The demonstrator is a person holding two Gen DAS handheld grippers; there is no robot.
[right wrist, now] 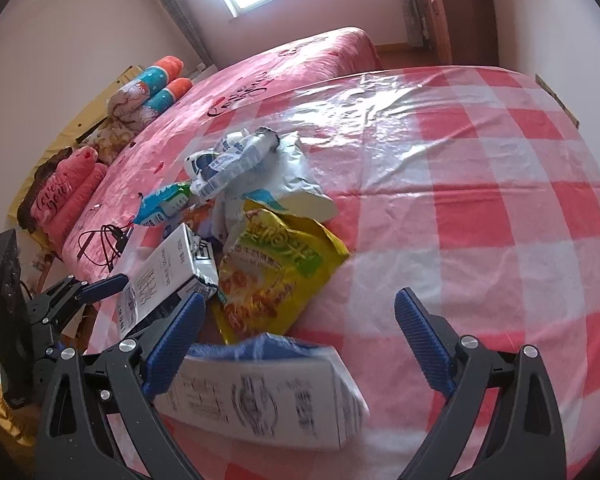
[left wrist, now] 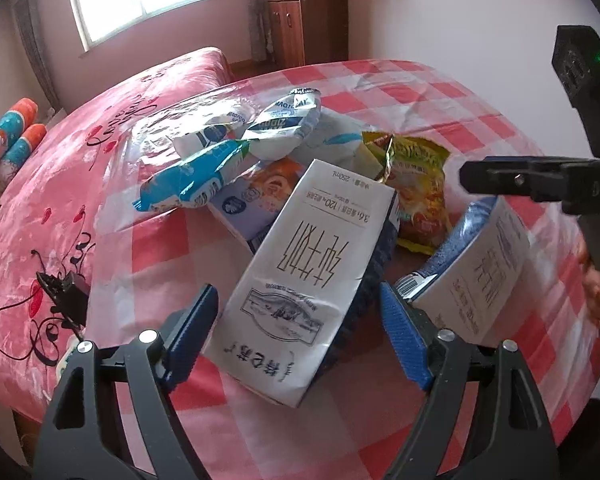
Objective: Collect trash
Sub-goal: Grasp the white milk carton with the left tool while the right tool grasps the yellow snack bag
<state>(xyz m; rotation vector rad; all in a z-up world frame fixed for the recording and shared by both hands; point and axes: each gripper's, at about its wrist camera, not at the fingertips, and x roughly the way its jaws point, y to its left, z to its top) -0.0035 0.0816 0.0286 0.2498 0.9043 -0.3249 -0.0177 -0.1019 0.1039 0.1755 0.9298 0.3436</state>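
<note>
- A table (right wrist: 480, 208) under a red-and-white checked plastic cloth.
- On it: two milk cartons (left wrist: 300, 276), a yellow snack bag (right wrist: 276, 272), blue-white wrappers (left wrist: 188, 184), possibly a white bag (right wrist: 300, 184).

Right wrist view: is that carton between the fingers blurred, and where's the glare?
Right wrist view: the near milk carton between the open right gripper is smeared with motion blur, print unreadable; window glare streaks the plastic table cover. Left wrist view: the other milk carton is sharp; the window is blown out.
</note>
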